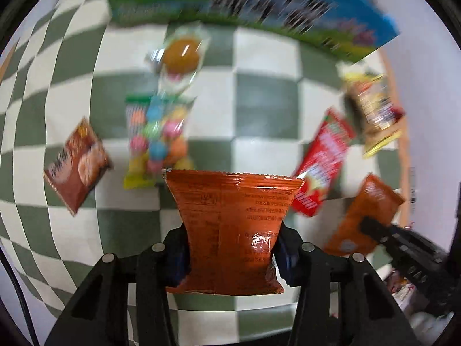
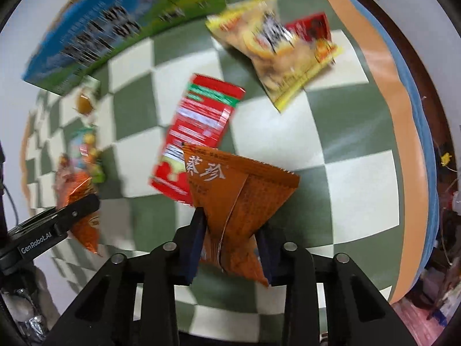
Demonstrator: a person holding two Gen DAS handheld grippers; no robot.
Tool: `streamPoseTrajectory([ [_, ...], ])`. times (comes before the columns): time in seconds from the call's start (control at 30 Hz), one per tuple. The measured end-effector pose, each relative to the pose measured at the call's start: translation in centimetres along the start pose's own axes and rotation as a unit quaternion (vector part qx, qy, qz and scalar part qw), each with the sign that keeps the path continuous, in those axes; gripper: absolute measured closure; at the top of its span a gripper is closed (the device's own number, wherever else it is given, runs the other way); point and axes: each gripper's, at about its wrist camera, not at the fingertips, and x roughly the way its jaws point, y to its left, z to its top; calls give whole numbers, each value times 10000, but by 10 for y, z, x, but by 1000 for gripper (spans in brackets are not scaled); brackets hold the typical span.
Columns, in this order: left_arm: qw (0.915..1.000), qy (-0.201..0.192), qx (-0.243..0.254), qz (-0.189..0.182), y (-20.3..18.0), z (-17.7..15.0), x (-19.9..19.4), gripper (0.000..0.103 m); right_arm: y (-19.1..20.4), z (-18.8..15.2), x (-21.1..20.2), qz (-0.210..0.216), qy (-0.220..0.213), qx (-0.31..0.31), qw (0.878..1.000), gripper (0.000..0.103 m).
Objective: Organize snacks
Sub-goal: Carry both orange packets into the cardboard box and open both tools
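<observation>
Glossy orange foil snack packet (image 1: pixel 233 225) clamped in left gripper (image 1: pixel 230 255), above checked cloth (image 1: pixel 265 92); creased orange sachet (image 2: pixel 236 204) pinched by right gripper (image 2: pixel 230 252). Risk: slick foil slipped from pads.

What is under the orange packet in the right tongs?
The red box lies on the checked cloth below the orange packet. The packet hides the box's near corner.
</observation>
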Motion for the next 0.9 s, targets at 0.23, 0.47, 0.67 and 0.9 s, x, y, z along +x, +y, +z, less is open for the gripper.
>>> streamPoseTrajectory([
  [0.23,9976,-515,40,-452,-16,47,-63,58,34,34,-58,583,-456,-332,9967,69],
  [0.47,9937,-1003,83,-488,-42,125,-105,58,73,105,-108,1049,-1037,-711,9865,69],
  [0.67,9948,-916,-6,-441,-51,204,-101,58,94,193,-136,701,-1385,-1209,9805,69],
  [0.9,9976,-372,-264,-520,-57,272,-52,58,94,280,-107,442,-1018,-1326,9849,69],
])
